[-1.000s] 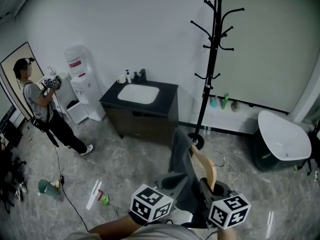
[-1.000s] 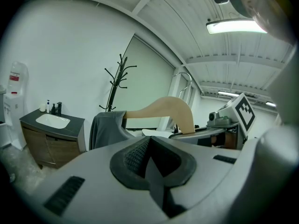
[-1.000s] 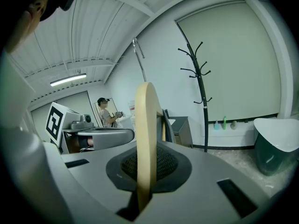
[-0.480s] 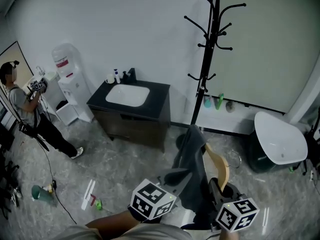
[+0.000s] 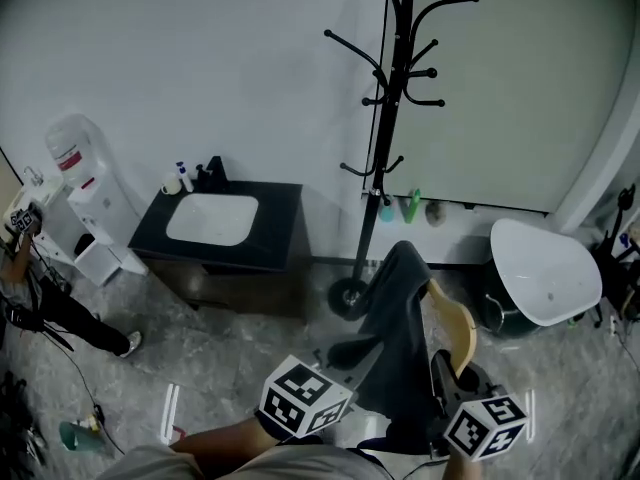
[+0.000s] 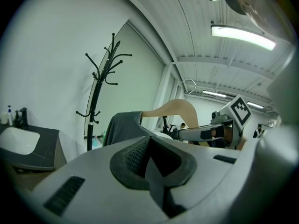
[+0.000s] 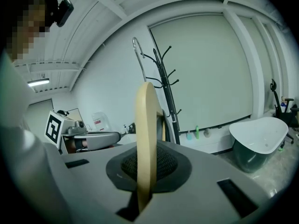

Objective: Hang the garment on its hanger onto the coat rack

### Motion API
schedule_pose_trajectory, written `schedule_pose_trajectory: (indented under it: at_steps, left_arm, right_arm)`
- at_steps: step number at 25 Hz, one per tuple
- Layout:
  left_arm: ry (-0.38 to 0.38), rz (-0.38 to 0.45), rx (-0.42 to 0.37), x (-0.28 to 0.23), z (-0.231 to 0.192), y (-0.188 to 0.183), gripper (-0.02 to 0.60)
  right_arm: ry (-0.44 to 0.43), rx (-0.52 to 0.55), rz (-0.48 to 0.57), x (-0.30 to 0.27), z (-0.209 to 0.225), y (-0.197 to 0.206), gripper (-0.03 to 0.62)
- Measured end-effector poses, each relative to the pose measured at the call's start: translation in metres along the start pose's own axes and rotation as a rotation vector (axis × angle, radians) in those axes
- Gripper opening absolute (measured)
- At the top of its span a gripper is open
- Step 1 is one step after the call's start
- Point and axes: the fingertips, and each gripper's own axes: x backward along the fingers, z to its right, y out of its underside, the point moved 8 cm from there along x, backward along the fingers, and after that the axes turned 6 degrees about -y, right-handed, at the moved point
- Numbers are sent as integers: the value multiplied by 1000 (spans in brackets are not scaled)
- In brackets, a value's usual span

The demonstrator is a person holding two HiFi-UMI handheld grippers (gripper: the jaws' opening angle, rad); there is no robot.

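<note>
The black coat rack (image 5: 385, 118) stands against the wall, its round base (image 5: 348, 296) on the floor. A dark grey garment (image 5: 400, 338) hangs over a wooden hanger (image 5: 455, 333) held upright just in front of the base. My right gripper (image 7: 145, 171) is shut on the hanger's lower arm, and the hanger's metal hook (image 7: 137, 48) points up beside the rack (image 7: 166, 87). To the left of the garment (image 6: 122, 125), and apart from it, my left gripper (image 6: 152, 160) has its jaws shut, with nothing visible between them. Both marker cubes (image 5: 300, 398) (image 5: 483, 426) show at the bottom edge.
A dark vanity with a white sink (image 5: 215, 218) stands left of the rack, a water dispenser (image 5: 85, 183) beyond it. A white basin on a dark stand (image 5: 545, 273) is at the right. Bottles (image 5: 410, 206) line the wall ledge. A person (image 5: 25, 278) stands at the far left.
The rack has come closer and slid left in the head view. The hanger with the garment has risen toward the rack. The person at the left has slid to the frame's edge.
</note>
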Motion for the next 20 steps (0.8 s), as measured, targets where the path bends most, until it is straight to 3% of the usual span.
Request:
schedule_pose_trajectory:
  at_steps: [10,20]
  left_arm:
    - [13,-2,9,-73,-64,-32,6]
    - [-82,15,-25,-188,-114,-88,5]
  right_arm:
    - [76,-15,32,-75,75,-59,14]
    - [63,4,0,-170,177,-128,15]
